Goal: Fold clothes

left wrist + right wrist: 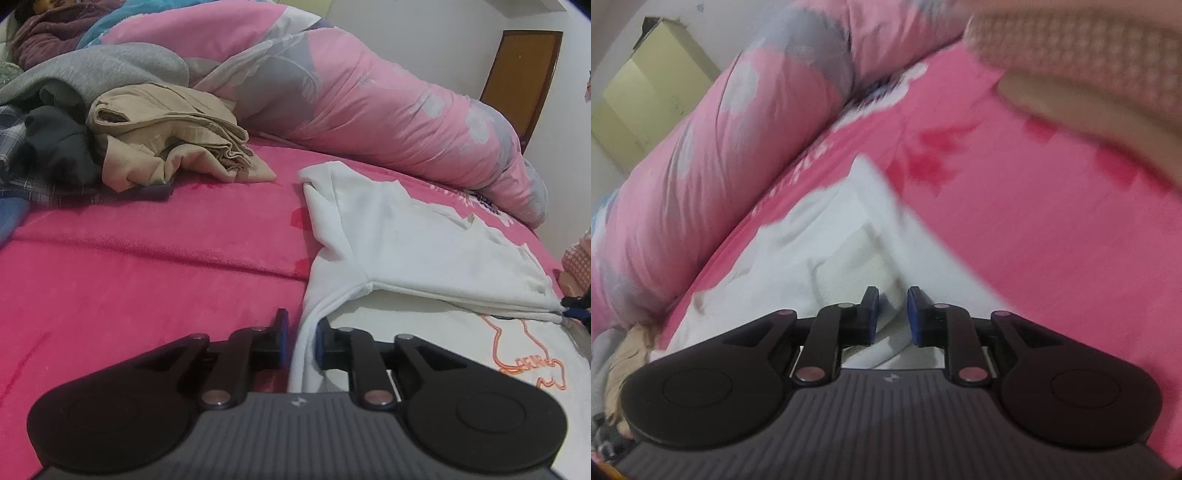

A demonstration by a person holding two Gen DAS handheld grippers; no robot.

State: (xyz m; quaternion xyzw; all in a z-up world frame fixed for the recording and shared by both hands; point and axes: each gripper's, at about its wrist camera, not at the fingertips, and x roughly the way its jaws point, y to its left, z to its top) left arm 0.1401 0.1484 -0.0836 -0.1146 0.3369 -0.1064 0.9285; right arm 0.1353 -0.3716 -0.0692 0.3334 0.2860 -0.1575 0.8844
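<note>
Your left gripper [301,339] and right gripper [893,317] each pinch the white garment's [399,236] edge between nearly closed jaws, holding it taut on the bed [147,266] for folding.

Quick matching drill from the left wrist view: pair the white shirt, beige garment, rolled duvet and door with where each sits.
1 white shirt
2 beige garment
3 duvet
4 door

a far side of the bed
b against the wall, upper right
c edge between the left gripper's fingers
d heaped with other clothes, upper left

Pairs: 1-c, 2-d, 3-a, 4-b
</note>
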